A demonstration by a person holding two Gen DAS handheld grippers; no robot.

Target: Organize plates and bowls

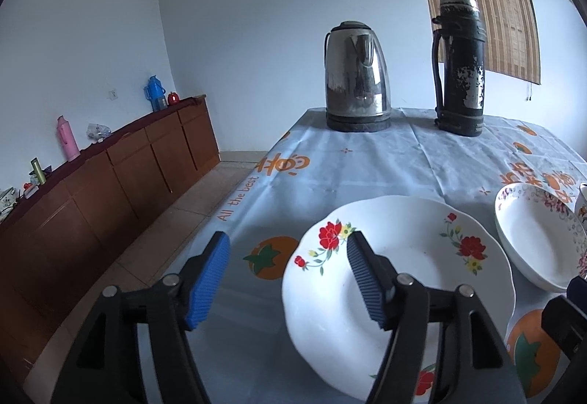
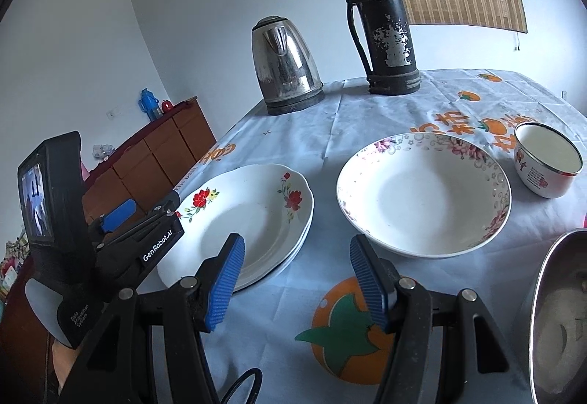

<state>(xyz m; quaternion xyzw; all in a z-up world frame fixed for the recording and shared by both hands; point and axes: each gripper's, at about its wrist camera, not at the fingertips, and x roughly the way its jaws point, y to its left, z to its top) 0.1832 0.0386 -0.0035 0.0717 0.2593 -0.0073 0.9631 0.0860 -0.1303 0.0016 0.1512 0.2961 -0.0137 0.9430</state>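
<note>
The left hand-held gripper point(image 1: 288, 279) is held with fingers apart at the left rim of the red-flowered plates point(image 2: 249, 220), apparently positioned for an edge grasp; nothing is clamped. The right hand-held gripper point(image 2: 295, 284) is likewise spread and empty above the desk point(image 2: 367, 110). The plates are stacked near the left desk edge. The patterned bowl point(image 2: 423, 193) lies just beside them, the small bowl point(image 2: 548, 160) farther right. Open cloth remains toward the kettle point(image 2: 284, 64).
</note>
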